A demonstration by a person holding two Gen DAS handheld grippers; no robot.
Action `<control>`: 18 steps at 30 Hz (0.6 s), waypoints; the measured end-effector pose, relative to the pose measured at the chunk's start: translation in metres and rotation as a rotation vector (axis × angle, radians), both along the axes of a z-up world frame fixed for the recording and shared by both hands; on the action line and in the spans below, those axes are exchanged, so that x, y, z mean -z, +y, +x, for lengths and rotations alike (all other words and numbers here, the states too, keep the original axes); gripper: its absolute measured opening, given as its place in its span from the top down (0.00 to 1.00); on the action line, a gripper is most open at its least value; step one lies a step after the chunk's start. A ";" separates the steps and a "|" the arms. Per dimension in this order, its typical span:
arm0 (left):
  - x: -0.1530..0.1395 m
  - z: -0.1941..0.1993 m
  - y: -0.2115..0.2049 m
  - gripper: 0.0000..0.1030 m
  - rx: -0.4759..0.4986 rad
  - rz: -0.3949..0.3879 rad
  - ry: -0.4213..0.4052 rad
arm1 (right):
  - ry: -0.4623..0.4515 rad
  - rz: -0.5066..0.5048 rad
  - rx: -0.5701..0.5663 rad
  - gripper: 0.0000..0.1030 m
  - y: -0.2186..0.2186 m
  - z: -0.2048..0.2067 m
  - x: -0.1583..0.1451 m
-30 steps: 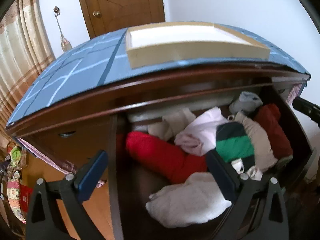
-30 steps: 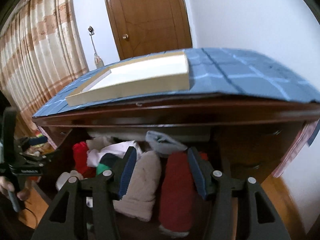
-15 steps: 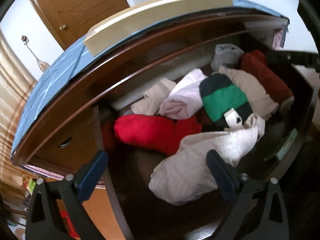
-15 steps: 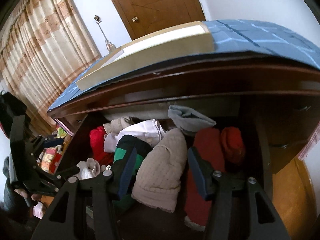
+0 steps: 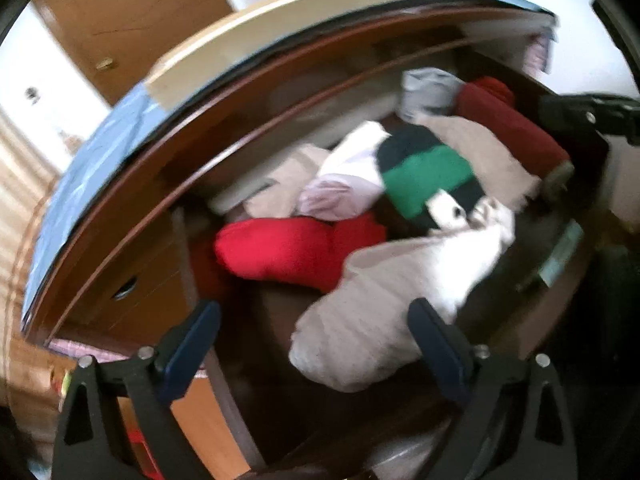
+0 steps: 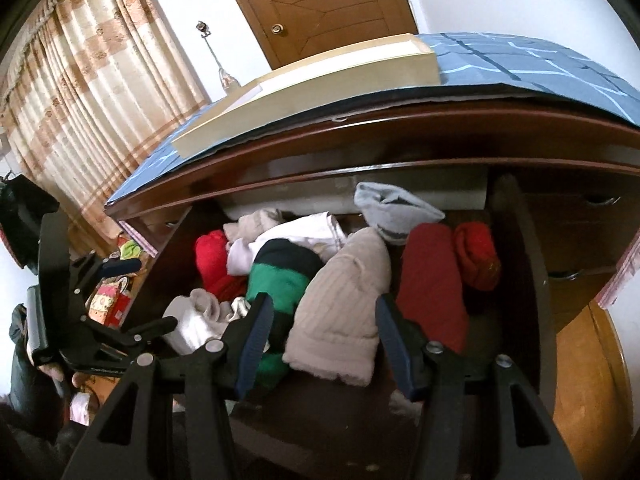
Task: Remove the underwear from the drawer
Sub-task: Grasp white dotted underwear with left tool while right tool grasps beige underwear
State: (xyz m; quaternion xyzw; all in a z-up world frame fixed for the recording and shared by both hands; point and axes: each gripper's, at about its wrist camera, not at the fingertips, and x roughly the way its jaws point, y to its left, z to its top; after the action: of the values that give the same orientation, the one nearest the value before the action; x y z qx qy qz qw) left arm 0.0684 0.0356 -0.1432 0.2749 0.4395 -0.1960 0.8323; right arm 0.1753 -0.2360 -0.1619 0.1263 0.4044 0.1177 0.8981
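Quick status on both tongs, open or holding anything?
Left tongs: open, empty, above the drawer.
Right tongs: open, empty, over the beige roll.

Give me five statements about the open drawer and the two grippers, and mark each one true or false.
1. The drawer is pulled open and holds rolled clothes. True.
2. The right gripper is shut on the beige roll. False: its jaws stand apart above the roll and hold nothing.
3. A green and black striped roll lies beside the beige roll. True.
4. The left gripper holds the bright red roll. False: its jaws are open and empty, with a pale bundle nearest them.
5. The flat cream tray sits inside the drawer. False: it rests on the blue cover on top of the dresser.
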 end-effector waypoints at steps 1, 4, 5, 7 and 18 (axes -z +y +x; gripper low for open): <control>0.003 0.003 0.001 0.07 0.034 0.010 0.024 | 0.000 -0.001 -0.004 0.46 0.001 -0.003 -0.001; 0.005 0.007 0.003 0.09 0.101 0.014 0.077 | -0.009 -0.013 -0.004 0.46 0.002 -0.008 -0.003; 0.005 0.009 0.001 0.09 0.141 0.022 0.100 | -0.009 -0.014 -0.004 0.46 0.001 -0.009 -0.004; 0.006 0.010 -0.005 0.09 0.193 0.047 0.114 | 0.000 -0.012 -0.007 0.46 0.001 -0.008 -0.003; 0.030 0.045 -0.033 0.00 0.354 0.047 0.439 | 0.052 -0.002 -0.009 0.46 -0.004 0.001 0.006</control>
State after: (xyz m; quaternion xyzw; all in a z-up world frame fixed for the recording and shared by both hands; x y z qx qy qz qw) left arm 0.1137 0.0024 -0.1734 0.3178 0.5590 -0.3832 0.6632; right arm 0.1760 -0.2398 -0.1681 0.1264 0.4283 0.1179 0.8870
